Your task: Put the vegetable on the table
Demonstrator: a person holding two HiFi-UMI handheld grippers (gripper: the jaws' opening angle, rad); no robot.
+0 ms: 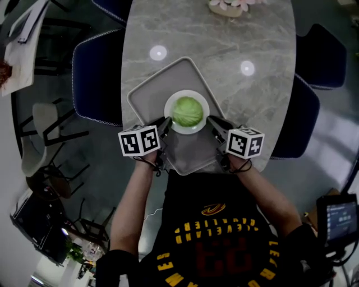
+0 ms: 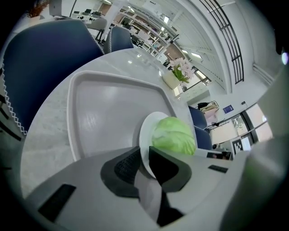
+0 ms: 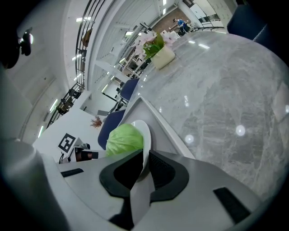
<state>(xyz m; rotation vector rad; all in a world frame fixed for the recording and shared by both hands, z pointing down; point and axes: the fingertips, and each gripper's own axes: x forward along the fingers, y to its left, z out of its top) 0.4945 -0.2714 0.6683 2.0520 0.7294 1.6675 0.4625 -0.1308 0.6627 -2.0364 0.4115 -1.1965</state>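
A green cabbage (image 1: 187, 111) rests on a small white plate (image 1: 171, 120) that stands on a grey tray (image 1: 147, 92). My left gripper (image 1: 166, 123) is shut on the plate's left rim, and in the left gripper view the rim (image 2: 143, 149) runs between the dark pads with the cabbage (image 2: 174, 135) just beyond. My right gripper (image 1: 212, 124) is shut on the opposite rim. The right gripper view shows the rim (image 3: 146, 144) pinched between its pads and the cabbage (image 3: 124, 139) to the left.
The tray sits at the near end of a grey marble table (image 1: 252, 39). A flower pot (image 1: 227, 7) stands at the far end. Blue chairs flank the table on the left (image 1: 98, 78) and right (image 1: 320, 56).
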